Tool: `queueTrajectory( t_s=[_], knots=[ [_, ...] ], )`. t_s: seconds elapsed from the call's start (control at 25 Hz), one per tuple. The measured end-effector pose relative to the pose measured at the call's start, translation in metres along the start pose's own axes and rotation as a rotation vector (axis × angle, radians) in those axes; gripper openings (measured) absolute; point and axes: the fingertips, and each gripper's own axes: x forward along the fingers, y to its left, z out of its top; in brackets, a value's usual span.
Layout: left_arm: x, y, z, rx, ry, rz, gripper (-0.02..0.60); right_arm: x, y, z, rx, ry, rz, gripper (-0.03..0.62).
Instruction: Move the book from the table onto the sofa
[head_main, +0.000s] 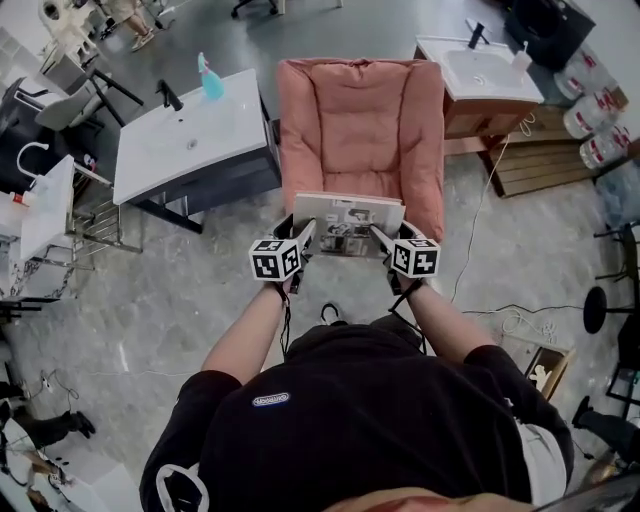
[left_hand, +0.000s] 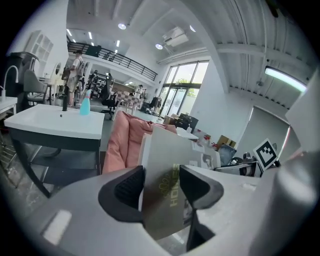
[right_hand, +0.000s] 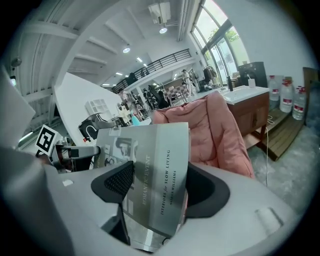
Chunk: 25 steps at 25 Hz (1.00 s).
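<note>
Book (head_main: 348, 225) is hanging over the near edge of the sofa (head_main: 360, 120), lying roughly flat with its printed cover facing up, and it is being carried from both sides. The left gripper (head_main: 301, 240) is clamping its left edge and the right gripper (head_main: 384, 240) is clamping its right edge. In the left gripper view the jaws are pressing on either face of the book (left_hand: 162, 192). The right gripper view is showing the same pinch (right_hand: 155, 185), with printed title lines running between the pads. Whether the far edge is touching the cushion I cannot tell.

Beyond the book the pink seat is showing bare cushion up to the backrest, with padded arms rising on the left and right.

A white counter (head_main: 190, 140) with a sink is standing just beside the sofa's left arm, carrying a blue spray bottle (head_main: 210, 78) and a black faucet (head_main: 170, 95). At the far right a second counter (head_main: 480, 70) with a basin is standing near the right arm, with a wooden pallet (head_main: 540, 160) and water jugs (head_main: 600, 120) further right. A cable (head_main: 480, 220) is trailing over the floor to the right of the sofa.

The left gripper view is taking in tall windows (left_hand: 182, 85) and a mezzanine railing (left_hand: 115, 57), which the head view is not catching. Only the head view is showing the person's forearms and black top.
</note>
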Motion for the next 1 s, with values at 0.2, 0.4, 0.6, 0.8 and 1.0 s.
queueTrajectory(
  t_s=[0.2,0.4,0.6,0.8,1.0],
  knots=[
    [0.031,0.007,0.004,0.027,0.049,-0.064,0.227,0.008,-0.015,-0.005,0.069,-0.006,-0.065,0.333],
    [0.069,0.008,0.001,0.042,0.098,-0.095,0.227,0.022,-0.044,-0.007,0.112,0.001,-0.096,0.331],
    [0.116,0.015,0.000,0.069,0.151,-0.110,0.227,0.050,-0.076,-0.017,0.187,0.020,-0.094,0.330],
    [0.167,0.024,-0.005,0.099,0.226,-0.119,0.227,0.083,-0.111,-0.027,0.262,0.050,-0.094,0.325],
    [0.216,0.027,-0.015,0.128,0.302,-0.156,0.227,0.106,-0.143,-0.048,0.332,0.094,-0.106,0.316]
  ],
)
